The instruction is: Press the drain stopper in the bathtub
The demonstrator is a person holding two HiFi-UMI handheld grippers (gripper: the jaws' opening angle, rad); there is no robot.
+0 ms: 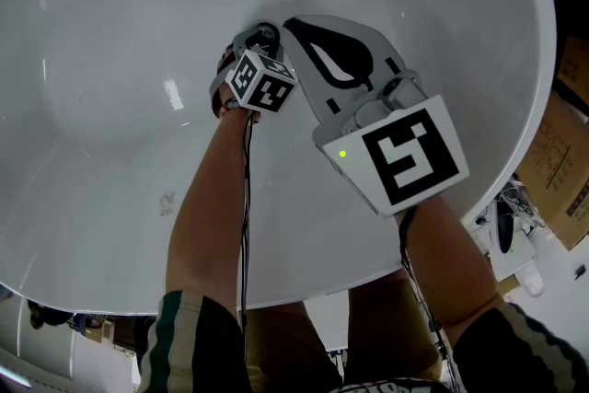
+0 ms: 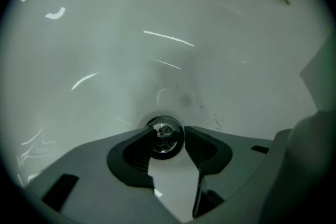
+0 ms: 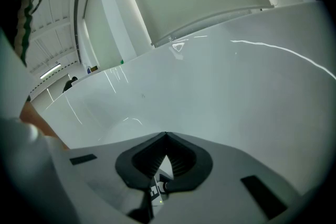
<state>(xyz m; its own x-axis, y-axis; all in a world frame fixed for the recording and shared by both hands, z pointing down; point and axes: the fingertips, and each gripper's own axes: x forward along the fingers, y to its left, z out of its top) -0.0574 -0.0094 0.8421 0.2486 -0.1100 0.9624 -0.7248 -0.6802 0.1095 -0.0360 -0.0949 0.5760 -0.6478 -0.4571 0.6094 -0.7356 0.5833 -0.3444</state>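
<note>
Right claw [image 1: 293,25]: nearest the head camera, with its big marker cube [image 1: 409,152] out front. It is clenched tip to tip on nothing, and its tips hang just beside the left claw.
Stopper [image 2: 165,141]: a small round chrome cap at the lowest spot of the tub floor. It shows in the gap between the left claw's tips.
Left claw [image 2: 168,130]: points steeply down and is released. Its pads stand on either side of the stopper, and neither visibly presses it.
Handling: my guess is stiff polished metal on a click spring, slippery under a pad. It needs no grip, just a straight push down on the middle of the cap.
Risk: a tip that lands off centre could skid off onto the enamel. Spread jaws may straddle the cap rather than press it.
Tub [image 1: 110,32]: white and glossy, and it looks dry. A few dark specks [image 2: 202,107] lie just past the drain.
Forearms [image 1: 216,198]: both reach in over the near rim.
Box [image 1: 561,143]: cardboard, on the floor outside the tub at the right.
</note>
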